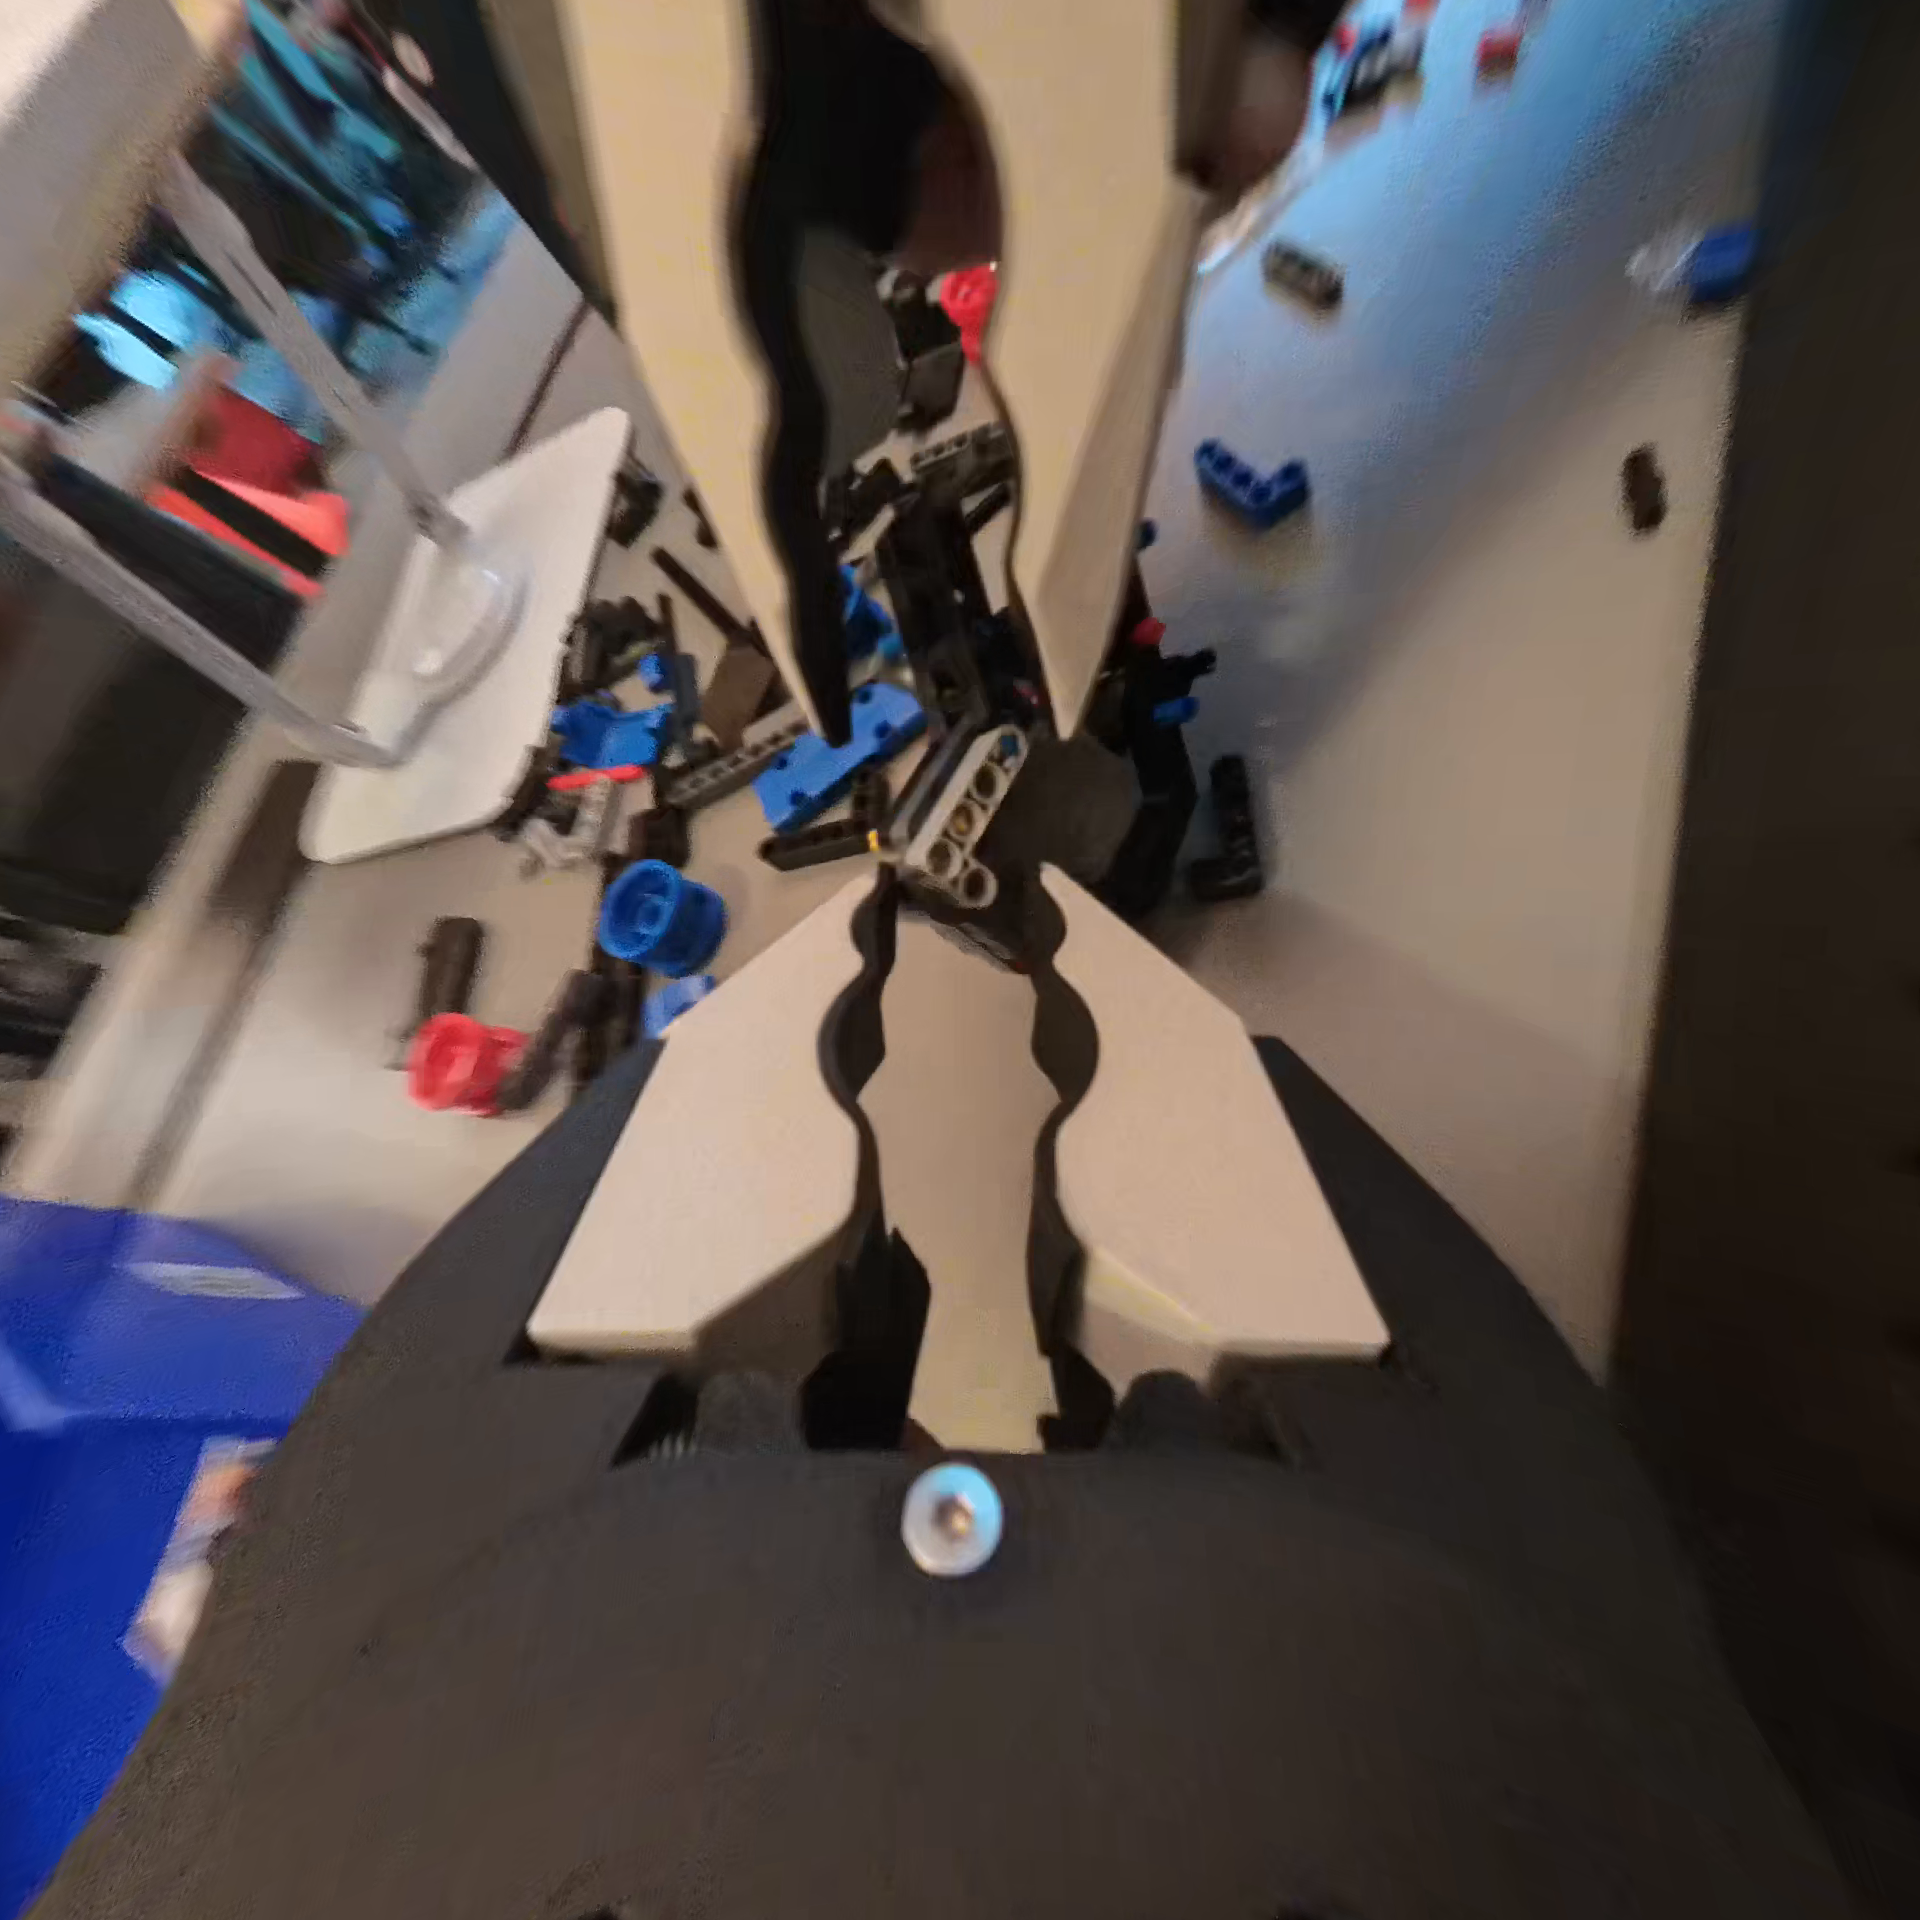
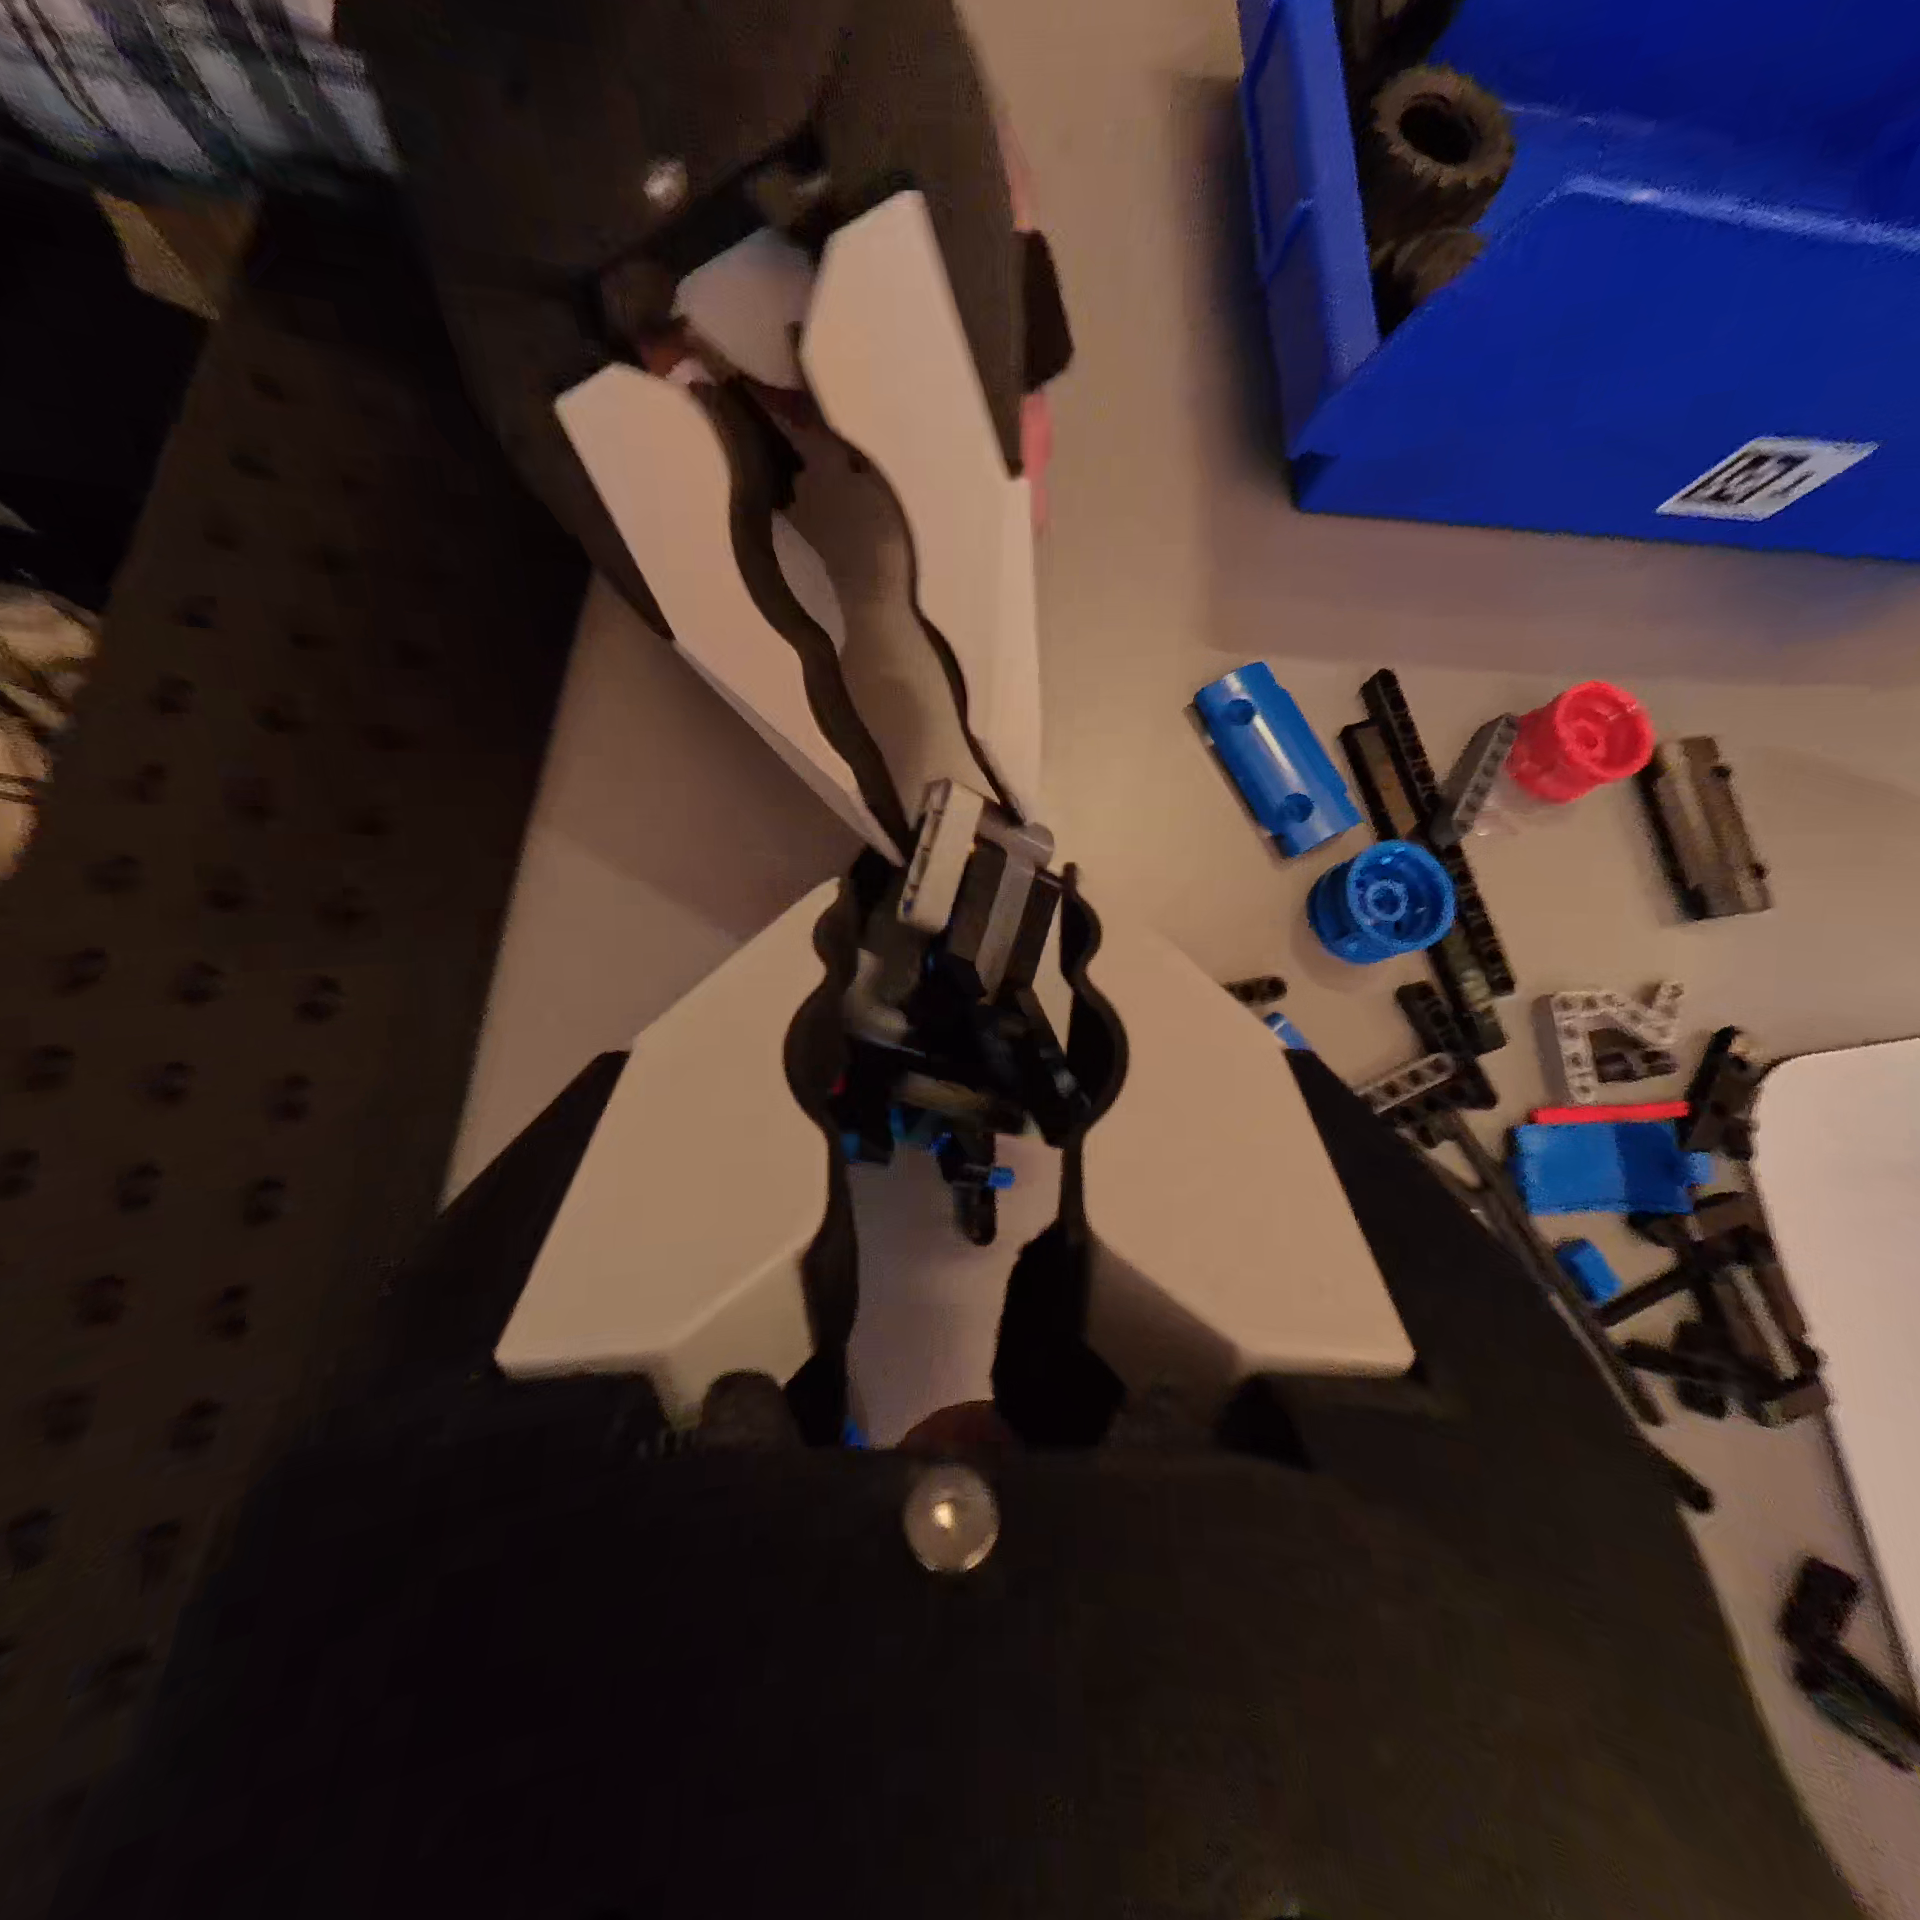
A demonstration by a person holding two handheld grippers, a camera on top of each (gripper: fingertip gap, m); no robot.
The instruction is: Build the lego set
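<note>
Pale table [image 2: 1143, 582] under dim, warm light, seen in the right wrist view.

Left tongs [image 2: 961, 826] reaching in from the far side, nearly closed, tips pinched on the end of a grey beam [image 2: 940, 847] with round holes. Right tongs [image 2: 956, 894] coming from the near side, partly closed, clamped around a small black and blue lego build [image 2: 951, 1049]. Tips of both tongs almost nose to nose.

On the left, a dark board [image 2: 260, 935] full of little holes. On the right, loose pieces on the table: a blue curved piece [image 2: 1273, 774], a blue wheel hub [image 2: 1380, 902], a red wheel hub [image 2: 1581, 740], long black beams [image 2: 1429, 831]. Far right, a blue bin [image 2: 1662, 364] with black tyres [image 2: 1439, 130] inside. Near right, the corner of a white sheet [image 2: 1849, 1247].

Lego build up off the table, tucked between the right tongs' fingers. Grey beam at the far end of the build, touching it, right where the two tongs meet. Cannot tell if the beam is already pushed on. Edges of both views blurry.
</note>
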